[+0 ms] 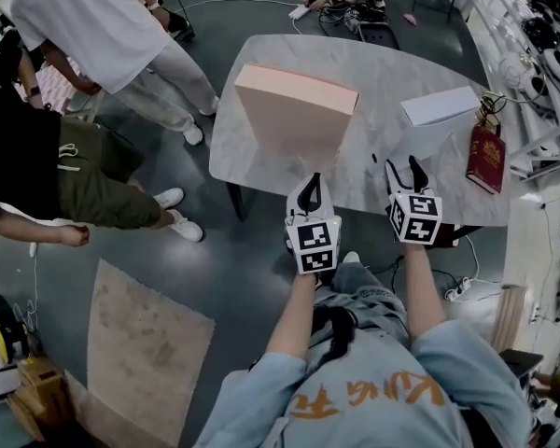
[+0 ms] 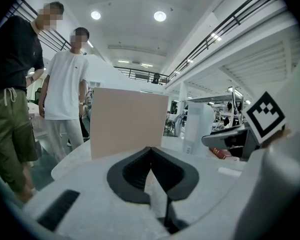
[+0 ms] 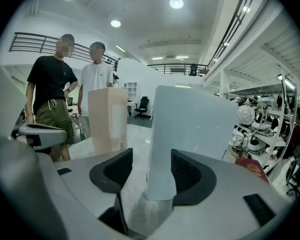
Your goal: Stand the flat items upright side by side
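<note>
- Pink flat item (image 1: 294, 110) stands upright on its edge near the middle of the grey marble table (image 1: 383, 63), its broad face turned towards the left gripper (it fills the centre of that gripper's view).
- White flat item (image 1: 439, 108) also stands upright, further right on the table and well apart from the pink one.
- Red book (image 1: 485, 157) lies flat at the table's right edge, beside the white flat item.
- Left gripper (image 1: 310, 181) hovers at the near table edge in front of the pink flat item, its jaws closed together with nothing in them.
- Right gripper (image 1: 402, 164) has its jaws apart with the white flat item standing between them: the item sits close against the right-hand jaw, and a clear gap shows on the left-hand side, so it is not clamped.
- A person in a white shirt (image 1: 103, 26) and a person in olive shorts (image 1: 84, 185) stand off the table's left side.
</note>
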A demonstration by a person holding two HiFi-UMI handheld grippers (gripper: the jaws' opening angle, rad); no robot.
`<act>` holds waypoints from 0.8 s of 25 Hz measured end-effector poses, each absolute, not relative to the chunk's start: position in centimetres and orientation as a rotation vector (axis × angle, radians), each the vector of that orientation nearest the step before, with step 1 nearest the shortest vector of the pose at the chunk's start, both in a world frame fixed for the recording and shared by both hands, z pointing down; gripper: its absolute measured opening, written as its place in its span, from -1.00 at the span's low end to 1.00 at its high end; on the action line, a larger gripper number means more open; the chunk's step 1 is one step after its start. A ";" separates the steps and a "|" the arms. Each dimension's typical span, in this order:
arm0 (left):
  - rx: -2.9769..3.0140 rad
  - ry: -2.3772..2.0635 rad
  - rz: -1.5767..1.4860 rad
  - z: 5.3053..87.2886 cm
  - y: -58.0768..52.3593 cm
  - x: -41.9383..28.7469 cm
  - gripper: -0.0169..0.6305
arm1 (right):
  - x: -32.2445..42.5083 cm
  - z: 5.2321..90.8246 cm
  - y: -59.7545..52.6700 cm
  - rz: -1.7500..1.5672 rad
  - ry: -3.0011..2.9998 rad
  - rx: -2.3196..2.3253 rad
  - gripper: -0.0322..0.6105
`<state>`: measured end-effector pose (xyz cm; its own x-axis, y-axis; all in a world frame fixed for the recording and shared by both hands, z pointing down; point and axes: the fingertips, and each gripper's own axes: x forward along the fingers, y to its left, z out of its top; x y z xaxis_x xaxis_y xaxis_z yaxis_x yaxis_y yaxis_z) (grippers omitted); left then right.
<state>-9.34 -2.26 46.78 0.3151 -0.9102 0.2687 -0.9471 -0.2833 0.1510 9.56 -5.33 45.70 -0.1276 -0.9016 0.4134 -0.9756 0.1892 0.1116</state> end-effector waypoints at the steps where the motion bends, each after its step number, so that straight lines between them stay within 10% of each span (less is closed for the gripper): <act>1: 2.310 -1.669 0.195 46.8 -2.3 -9.2 -0.91 | 9.9 46.0 -5.3 0.287 -2.066 1.776 -0.09; 6: 2.325 -1.660 0.191 46.7 -2.8 -9.1 -0.91 | 10.7 47.2 -6.7 0.364 -1.988 1.824 0.30; 20: 2.360 -1.611 0.239 47.5 -3.8 -10.3 -0.91 | 11.9 47.9 -10.3 0.492 -1.843 2.077 0.57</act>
